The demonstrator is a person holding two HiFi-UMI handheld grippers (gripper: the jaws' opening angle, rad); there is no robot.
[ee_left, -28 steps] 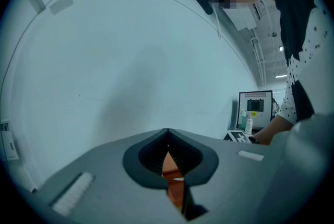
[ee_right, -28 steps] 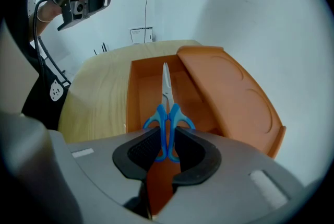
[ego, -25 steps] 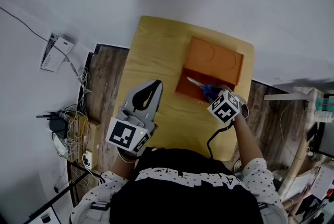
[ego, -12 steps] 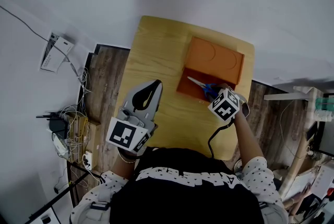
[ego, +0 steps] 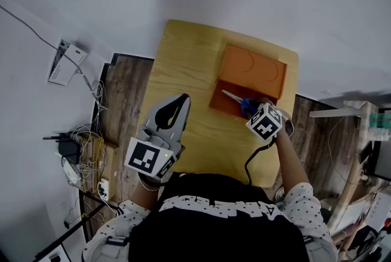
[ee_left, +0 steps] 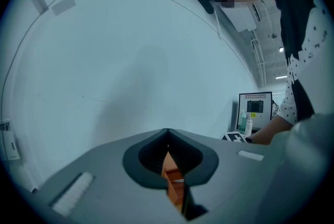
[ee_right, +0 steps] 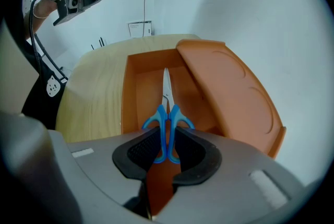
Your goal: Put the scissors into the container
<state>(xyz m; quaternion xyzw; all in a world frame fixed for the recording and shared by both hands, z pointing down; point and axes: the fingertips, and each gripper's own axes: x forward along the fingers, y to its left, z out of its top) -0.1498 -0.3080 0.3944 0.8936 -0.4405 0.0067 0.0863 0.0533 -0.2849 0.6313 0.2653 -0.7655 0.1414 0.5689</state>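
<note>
Because the right gripper (ee_right: 166,152) is clenched on the looped handles of the blue-handled steel scissors (ee_right: 166,122), the relation that matters runs straight out along its own jaws. The handles sit pinched between the dark pads, and the closed blades reach forward from them, away from the person, as one narrow point. That long axis lies roughly in line with the length of the open orange plastic container (ee_right: 134,93). The blades hang over its inside, between its left wall and the raised orange lid (ee_right: 235,93) that leans open on the right. Whether the tip touches the container's floor I cannot tell; the handles look to be at or just above the near edge. The scissors seem almost placed. The coming move likely calls only for lowering along that same line and letting the jaws part, with care that the blades do not catch the lid's lower edge. The left gripper (ee_left: 168,157) has its jaws pressed together on nothing, with only a sliver of the orange container showing past them. In the head view it hovers over the near left part of the light wooden table (ego: 183,53), well apart from the container, so the right gripper is plainly the nearer one.
</note>
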